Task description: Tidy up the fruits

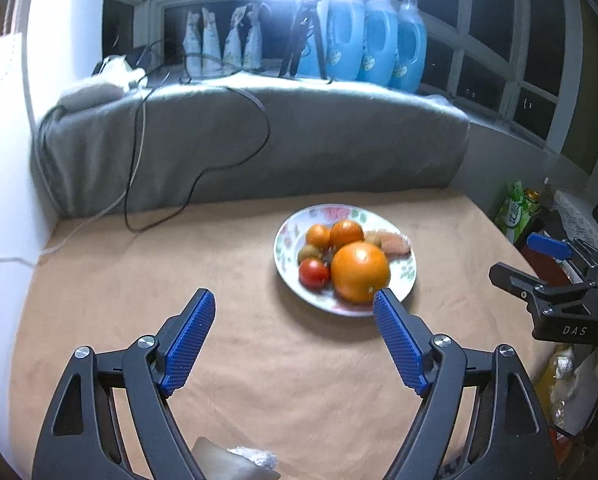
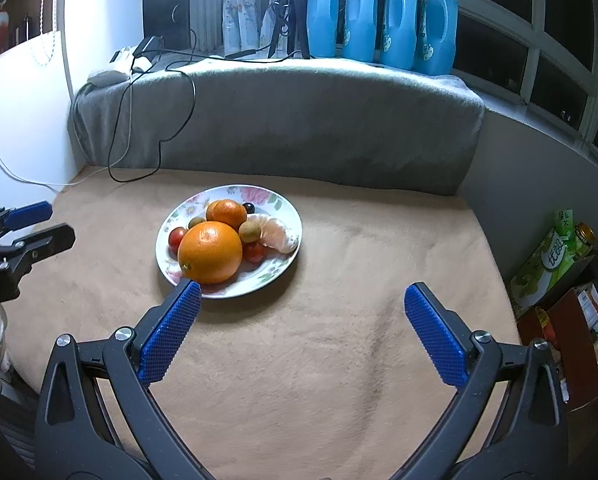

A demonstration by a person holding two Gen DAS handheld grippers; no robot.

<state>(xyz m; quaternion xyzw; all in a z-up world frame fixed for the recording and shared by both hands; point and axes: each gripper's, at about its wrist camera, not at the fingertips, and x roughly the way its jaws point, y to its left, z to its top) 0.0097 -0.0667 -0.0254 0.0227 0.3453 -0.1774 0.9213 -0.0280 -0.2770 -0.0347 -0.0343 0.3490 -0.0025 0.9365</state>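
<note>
While hovering above the near part of the tan cloth-covered table (image 2: 339, 360), both tools hold nothing: left gripper (image 1: 295, 300) spread wide with its blue ribbed pads (image 1: 187, 344) well apart, right gripper (image 2: 301, 292) likewise released, pads (image 2: 435, 336) splayed over bare cloth. Set toward the far middle of the table, nearer its back edge than its front: a floral plate (image 2: 271, 200) loaded with fruit. Nearest the front rim, a large orange (image 2: 210, 252); behind it, touching, a smaller mandarin (image 2: 229, 213). On the right side of the plate, a peeled mandarin (image 2: 279, 234) with its segments showing, pressed against a small brownish fruit (image 2: 251, 230), possibly a longan or kiwi berry, hard to tell at this sharpness. Left of the large orange, a cherry tomato (image 2: 176, 237); another red one (image 2: 254, 251) tucked between orange and peeled segments; a dark round fruit (image 2: 249, 208) near the far rim. Seen from the left wrist, right pad tip overlapping the plate's front rim in the picture, contact not clear. Along the table's back edge, a grey blanket-draped ledge (image 2: 319, 120) with black cable (image 2: 155, 120) trailing down; on top, four blue detergent bottles (image 2: 399, 20) and a small tripod (image 2: 291, 12). Off the table's right edge, a green tea carton (image 2: 551, 260).
</note>
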